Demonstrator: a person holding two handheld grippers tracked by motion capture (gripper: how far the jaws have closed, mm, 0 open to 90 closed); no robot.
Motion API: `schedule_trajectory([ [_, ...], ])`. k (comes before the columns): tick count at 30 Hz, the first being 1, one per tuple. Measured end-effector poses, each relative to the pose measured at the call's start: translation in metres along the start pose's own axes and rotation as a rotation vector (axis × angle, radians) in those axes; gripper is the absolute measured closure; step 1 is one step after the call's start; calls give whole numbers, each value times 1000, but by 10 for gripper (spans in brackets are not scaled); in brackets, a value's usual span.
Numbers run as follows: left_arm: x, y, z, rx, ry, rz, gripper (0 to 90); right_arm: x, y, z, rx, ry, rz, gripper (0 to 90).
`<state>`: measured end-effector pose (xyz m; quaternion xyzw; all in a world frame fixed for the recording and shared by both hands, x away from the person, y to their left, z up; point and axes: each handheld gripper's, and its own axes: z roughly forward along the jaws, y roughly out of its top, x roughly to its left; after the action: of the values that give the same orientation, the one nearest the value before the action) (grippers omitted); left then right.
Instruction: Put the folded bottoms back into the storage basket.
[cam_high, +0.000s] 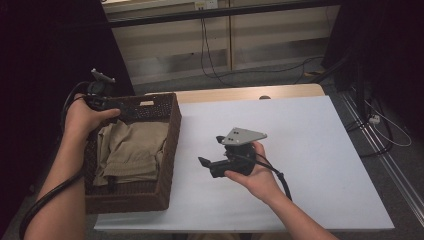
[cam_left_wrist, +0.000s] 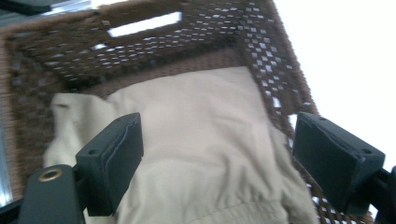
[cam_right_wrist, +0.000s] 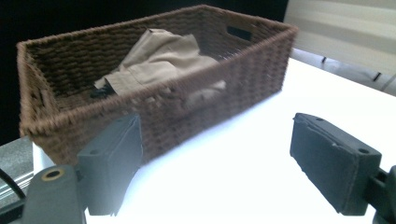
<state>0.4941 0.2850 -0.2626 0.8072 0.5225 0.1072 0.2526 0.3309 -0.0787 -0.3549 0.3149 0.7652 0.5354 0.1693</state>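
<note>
Both of my grippers stand open with nothing between the jaws. My left gripper (cam_high: 131, 113) hangs over the far end of the brown woven basket (cam_high: 172, 145), pointing down at the beige folded garment (cam_high: 131, 150) that lies inside it. My right gripper (cam_high: 205, 165) is out over the white tabletop (cam_high: 310, 160), near the basket's right wall and apart from it, jaws aimed toward the basket.

In the left gripper view the garment (cam_left_wrist: 205, 140) fills most of the basket floor, with soft creases and a gathered band near the bottom edge. I judge it light, limp and not fragile; it will sag and unfold when lifted, and thin cloth may slip from a shallow pinch. A raised fold or the thicker gathered band looks the best place to take hold, so the pads catch several layers at once.

From the right gripper view the basket (cam_right_wrist: 154, 93) shows tall stiff walls with a handle slot at each end, and a small dark thing beside the cloth that I cannot identify. Those walls are the main obstacle: I must come in from above, and the weave could snag a jaw. Cables lie on the floor beyond the tabletop, well clear.
</note>
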Motion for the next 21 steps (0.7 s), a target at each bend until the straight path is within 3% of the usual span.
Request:
schedule_trajectory([
  [12, -36, -9, 12, -48, -75, 77, 166, -29, -39, -38, 39, -65, 33, 166],
  [18, -44, -17, 14, -99, -116, 93, 165, -42, -58, -51, 53, -85, 50, 168],
  [21, -46, -21, 15, -134, -115, 101, 166, -47, -65, -57, 58, -94, 62, 166],
])
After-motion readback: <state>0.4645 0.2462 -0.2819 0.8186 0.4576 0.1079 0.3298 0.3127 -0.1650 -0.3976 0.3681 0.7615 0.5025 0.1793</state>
